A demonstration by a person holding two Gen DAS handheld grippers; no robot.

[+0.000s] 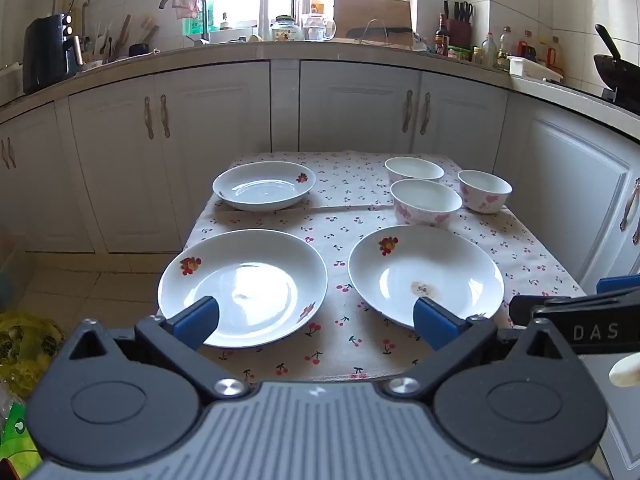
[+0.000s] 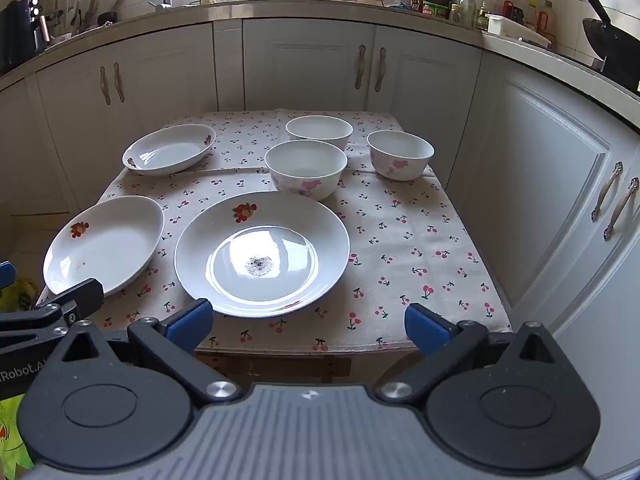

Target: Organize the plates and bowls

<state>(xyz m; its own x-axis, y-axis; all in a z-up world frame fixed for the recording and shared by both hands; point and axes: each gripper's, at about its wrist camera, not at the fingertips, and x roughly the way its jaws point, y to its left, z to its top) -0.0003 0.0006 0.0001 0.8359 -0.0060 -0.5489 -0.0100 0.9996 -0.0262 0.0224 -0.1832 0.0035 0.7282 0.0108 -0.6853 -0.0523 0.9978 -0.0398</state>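
Three white plates with fruit prints lie on a cherry-print tablecloth: a near left plate (image 1: 244, 288) (image 2: 106, 244), a near right plate (image 1: 426, 274) (image 2: 262, 252) with a small stain in its middle, and a far left plate (image 1: 264, 186) (image 2: 170, 150). Three white bowls with pink flowers stand at the far right: (image 1: 426, 202) (image 2: 306, 168), (image 1: 414, 169) (image 2: 319, 131), (image 1: 485, 191) (image 2: 400, 154). My left gripper (image 1: 316, 322) is open and empty, above the near edge between the two near plates. My right gripper (image 2: 308, 322) is open and empty at the table's near edge.
The small table (image 2: 420, 248) stands in front of white kitchen cabinets (image 2: 304, 64) that wrap round the back and right. The counter holds a sink, bottles, a knife block and a wok (image 2: 604, 40). Green and yellow bags (image 1: 24, 344) lie on the floor at the left.
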